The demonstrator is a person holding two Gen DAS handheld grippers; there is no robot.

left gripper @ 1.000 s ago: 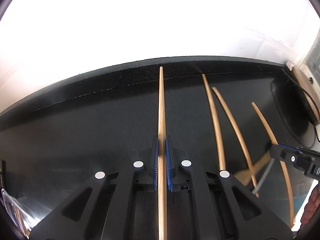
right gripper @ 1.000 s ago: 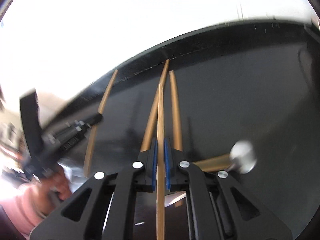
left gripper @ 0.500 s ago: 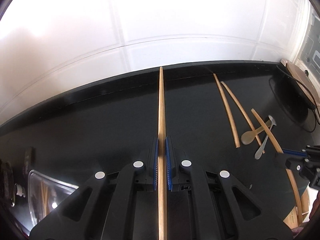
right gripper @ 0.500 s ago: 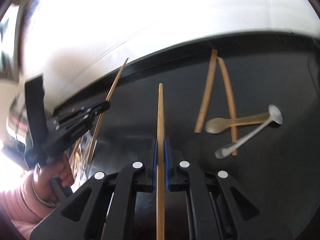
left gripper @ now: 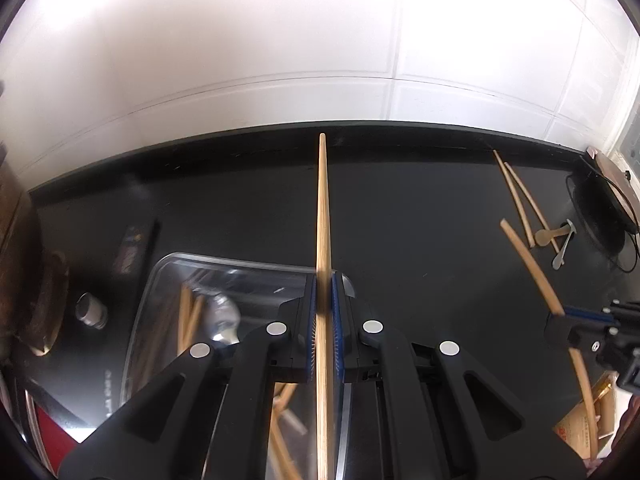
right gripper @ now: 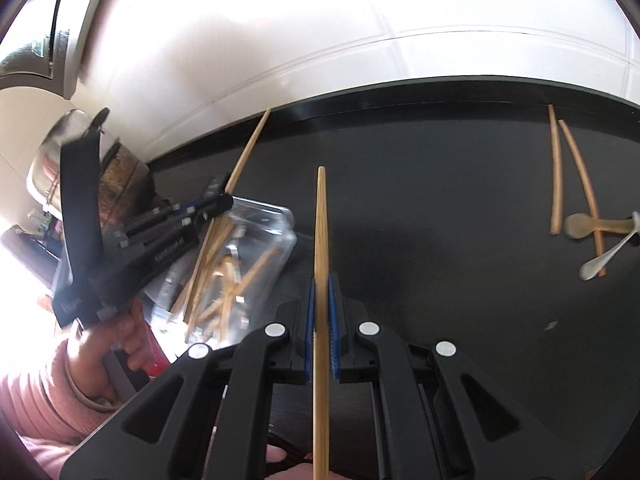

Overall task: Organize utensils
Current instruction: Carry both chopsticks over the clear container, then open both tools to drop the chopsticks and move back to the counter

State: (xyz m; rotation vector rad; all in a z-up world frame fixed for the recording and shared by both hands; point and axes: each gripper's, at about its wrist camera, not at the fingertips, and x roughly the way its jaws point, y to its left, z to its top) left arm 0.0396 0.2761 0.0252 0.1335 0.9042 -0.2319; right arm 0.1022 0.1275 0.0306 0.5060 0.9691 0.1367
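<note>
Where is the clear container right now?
The clear container sits on the black countertop at left in the right wrist view, directly under the left gripper and its chopstick, with chopsticks already inside.

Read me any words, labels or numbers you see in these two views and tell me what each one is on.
Left gripper: white lettering along its side, too blurred to read.
Cardboard packet: red print, too small to read.
Black counter, beside the clear container: faint white characters, unreadable.
Nothing else carries text.
</note>
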